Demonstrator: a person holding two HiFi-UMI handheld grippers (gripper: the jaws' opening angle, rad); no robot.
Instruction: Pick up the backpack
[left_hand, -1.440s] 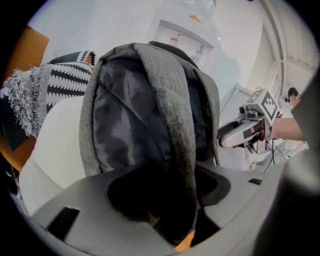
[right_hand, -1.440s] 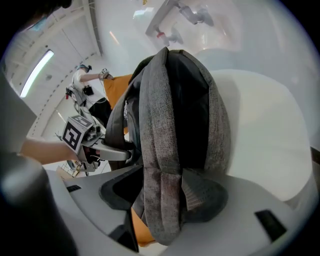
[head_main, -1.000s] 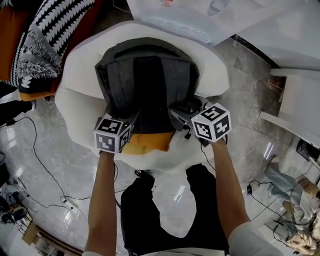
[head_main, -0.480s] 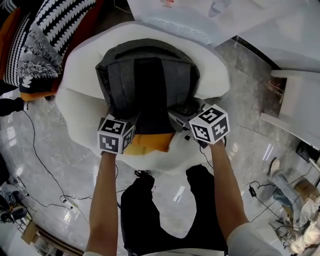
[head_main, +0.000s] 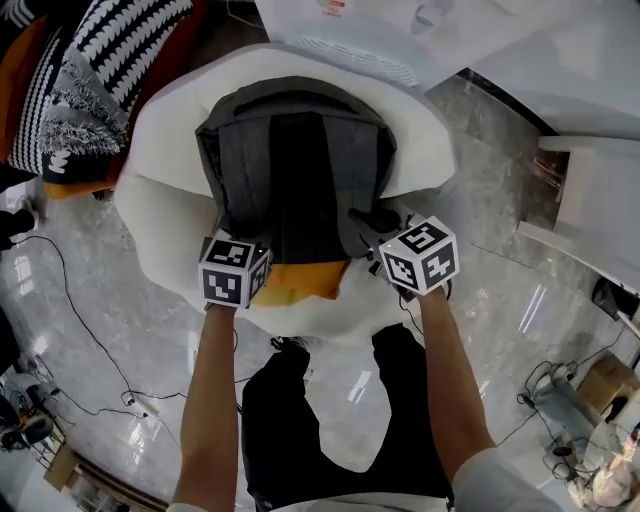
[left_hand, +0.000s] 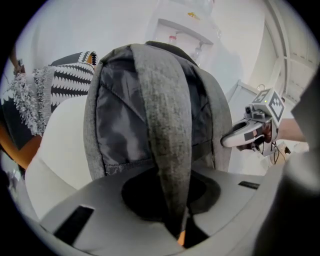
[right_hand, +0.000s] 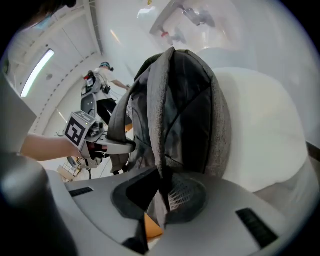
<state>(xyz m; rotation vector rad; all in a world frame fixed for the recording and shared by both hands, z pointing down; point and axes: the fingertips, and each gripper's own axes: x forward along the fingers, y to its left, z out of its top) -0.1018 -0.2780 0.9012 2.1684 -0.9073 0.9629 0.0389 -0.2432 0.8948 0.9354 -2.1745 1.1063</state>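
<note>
left hand-held gripper (left_hand: 182, 229), right hand-held gripper (right_hand: 150, 220): just clamped onto grey straps (left_hand: 165, 140). charcoal backpack (head_main: 295, 160), darker middle, on white chair (head_main: 165, 130).

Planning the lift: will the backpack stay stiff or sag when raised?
Probably floppy: the backpack is creased soft fabric slumped on the white seat. Would likely hang from its straps and swing. Looks flattish, so maybe light; contents unseen.
</note>
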